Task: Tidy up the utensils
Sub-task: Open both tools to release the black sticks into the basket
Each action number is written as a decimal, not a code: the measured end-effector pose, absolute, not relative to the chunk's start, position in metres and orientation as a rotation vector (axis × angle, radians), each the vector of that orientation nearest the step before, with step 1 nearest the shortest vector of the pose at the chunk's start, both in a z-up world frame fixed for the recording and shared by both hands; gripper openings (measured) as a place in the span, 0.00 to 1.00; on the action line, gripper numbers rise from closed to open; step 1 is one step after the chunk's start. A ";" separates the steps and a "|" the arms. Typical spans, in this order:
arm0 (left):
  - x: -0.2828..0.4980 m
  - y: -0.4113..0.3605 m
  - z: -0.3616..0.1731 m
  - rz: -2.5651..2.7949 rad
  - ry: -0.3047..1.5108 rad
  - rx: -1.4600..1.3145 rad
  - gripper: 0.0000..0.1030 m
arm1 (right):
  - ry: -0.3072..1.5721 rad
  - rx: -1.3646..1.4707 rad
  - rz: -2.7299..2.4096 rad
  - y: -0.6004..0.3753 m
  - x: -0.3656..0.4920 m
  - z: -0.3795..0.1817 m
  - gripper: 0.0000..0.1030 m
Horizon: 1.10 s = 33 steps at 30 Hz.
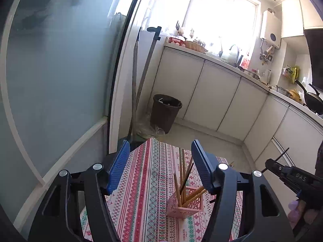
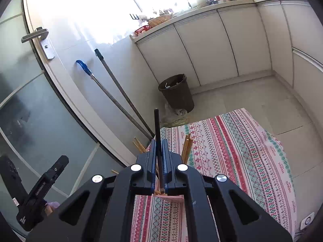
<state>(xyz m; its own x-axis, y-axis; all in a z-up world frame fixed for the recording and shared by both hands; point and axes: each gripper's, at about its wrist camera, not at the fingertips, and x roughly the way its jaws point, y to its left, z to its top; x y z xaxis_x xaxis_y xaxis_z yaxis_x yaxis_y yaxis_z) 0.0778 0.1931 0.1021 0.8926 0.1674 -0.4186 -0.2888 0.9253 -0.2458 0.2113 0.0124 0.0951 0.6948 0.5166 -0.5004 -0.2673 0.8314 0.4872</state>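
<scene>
A pink perforated holder (image 1: 184, 204) stands on the patterned tablecloth (image 1: 145, 181) with several wooden chopsticks (image 1: 182, 179) leaning in it. My left gripper (image 1: 160, 165) is open and empty, held above and just behind the holder. My right gripper (image 2: 159, 151) is shut on a dark chopstick (image 2: 157, 129) that points up and away, right above the holder's pink rim (image 2: 171, 198). Wooden chopstick tips (image 2: 187, 145) stick out on both sides of its fingers. The right gripper's body also shows at the right edge of the left wrist view (image 1: 290, 174).
A dark waste bin (image 1: 165, 112) stands on the floor beyond the table, with two mop handles (image 2: 113, 88) leaning on the wall beside a glass door (image 1: 56, 70). White cabinets (image 1: 222, 92) with a cluttered counter run along the back and right.
</scene>
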 end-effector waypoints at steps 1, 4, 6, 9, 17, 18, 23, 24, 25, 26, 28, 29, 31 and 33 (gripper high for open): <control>0.079 0.192 0.101 0.243 0.406 -0.301 0.58 | 0.686 0.402 0.448 0.017 0.218 0.087 0.05; 0.083 0.192 0.098 0.248 0.418 -0.288 0.60 | 0.710 0.402 0.439 0.030 0.235 0.068 0.05; 0.085 0.193 0.095 0.248 0.429 -0.288 0.60 | 0.708 0.407 0.443 0.038 0.244 0.058 0.06; 0.087 0.194 0.092 0.255 0.441 -0.282 0.60 | 0.711 0.412 0.451 0.046 0.252 0.046 0.09; 0.084 0.174 0.095 0.244 0.430 -0.220 0.61 | 0.644 0.302 0.404 0.041 0.223 0.067 0.13; 0.083 0.167 0.095 0.247 0.427 -0.195 0.63 | 0.639 0.283 0.389 0.038 0.217 0.069 0.13; 0.076 0.134 0.090 0.260 0.401 -0.102 0.78 | 0.609 0.209 0.344 0.023 0.189 0.076 0.13; 0.075 0.130 0.089 0.255 0.399 -0.095 0.81 | 0.602 0.198 0.340 0.020 0.183 0.077 0.13; 0.075 0.125 0.088 0.252 0.401 -0.093 0.85 | 0.595 0.187 0.333 0.016 0.176 0.077 0.13; 0.075 0.121 0.086 0.252 0.404 -0.094 0.86 | 0.591 0.179 0.327 0.013 0.171 0.076 0.14; 0.076 0.114 0.082 0.257 0.419 -0.093 0.92 | 0.588 0.161 0.307 0.006 0.160 0.074 0.21; 0.077 0.109 0.080 0.259 0.432 -0.084 0.93 | 0.587 0.153 0.299 0.002 0.156 0.072 0.24; 0.082 0.100 0.077 0.266 0.461 -0.039 0.93 | 0.589 0.149 0.282 -0.005 0.150 0.069 0.31; 0.083 0.093 0.074 0.282 0.476 -0.005 0.93 | 0.598 0.154 0.264 -0.012 0.147 0.066 0.33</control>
<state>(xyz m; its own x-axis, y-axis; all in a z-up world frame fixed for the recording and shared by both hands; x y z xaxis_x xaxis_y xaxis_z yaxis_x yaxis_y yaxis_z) 0.0832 0.0934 0.0738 0.8510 0.2664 -0.4526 -0.2688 0.9613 0.0604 0.1469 -0.0119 0.0663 0.7941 0.2887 -0.5348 -0.2002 0.9551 0.2183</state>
